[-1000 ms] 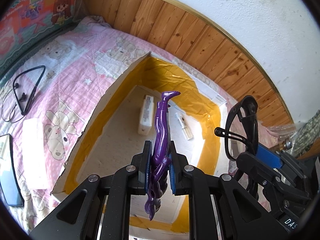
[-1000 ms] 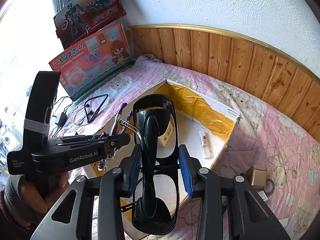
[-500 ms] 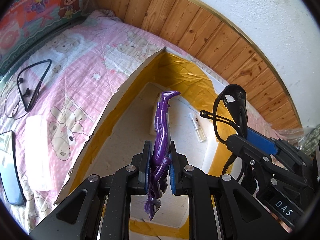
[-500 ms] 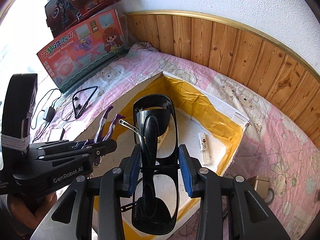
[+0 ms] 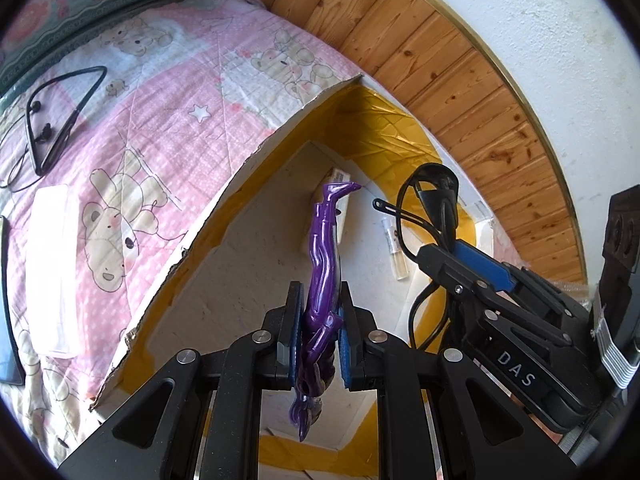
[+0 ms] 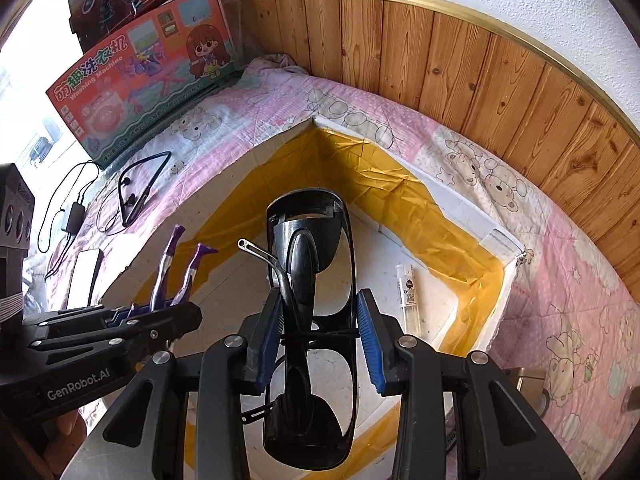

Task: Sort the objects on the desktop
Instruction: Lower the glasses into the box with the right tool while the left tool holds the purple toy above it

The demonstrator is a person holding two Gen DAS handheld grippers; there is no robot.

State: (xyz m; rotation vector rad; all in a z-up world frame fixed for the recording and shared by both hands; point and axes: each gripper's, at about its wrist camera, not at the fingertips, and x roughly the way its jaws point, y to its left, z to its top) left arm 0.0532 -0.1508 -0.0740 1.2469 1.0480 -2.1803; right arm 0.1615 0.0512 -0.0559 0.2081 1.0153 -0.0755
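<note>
The left tongs [image 5: 316, 338] pinched a purple doll [image 5: 324, 256] at its waist, legs pointing far, head hanging near. The right tongs [image 6: 316, 336] pinched folded black sunglasses [image 6: 312, 280] across the frame, one temple arm sticking out left. Both tongs hovered side by side above the open box [image 6: 460, 264], angled down toward its white floor, where a small clear tube [image 6: 408, 292] lay to the right. A black neckband headset [image 5: 56, 120] lay on the pink quilt [image 5: 168, 92], left of the box.
</note>
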